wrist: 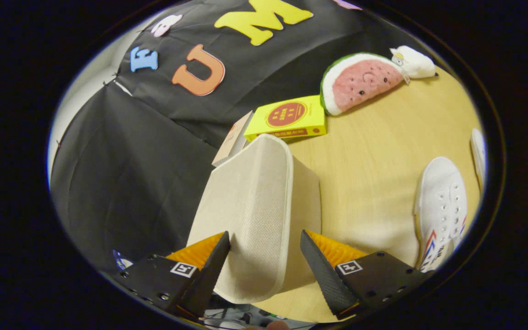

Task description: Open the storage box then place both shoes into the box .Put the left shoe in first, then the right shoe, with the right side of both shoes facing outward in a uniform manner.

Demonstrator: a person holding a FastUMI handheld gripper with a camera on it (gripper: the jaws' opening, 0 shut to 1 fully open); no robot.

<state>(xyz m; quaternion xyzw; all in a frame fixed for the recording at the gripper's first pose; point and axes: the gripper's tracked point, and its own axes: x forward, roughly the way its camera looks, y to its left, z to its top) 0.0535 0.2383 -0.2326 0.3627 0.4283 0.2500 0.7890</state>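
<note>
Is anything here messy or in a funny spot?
Nothing is spilled or broken. The beige storage box is not yet opened and sits between the open fingers of the hand-held gripper. The white shoes lie on the table, not in the box yet.

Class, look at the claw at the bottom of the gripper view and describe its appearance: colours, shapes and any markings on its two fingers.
The claw has two black, wedge-shaped fingers with a finely textured surface. Behind each sits a ribbed orange part. Each flat black base plate carries a small square black-and-white marker and round screw heads.
</note>
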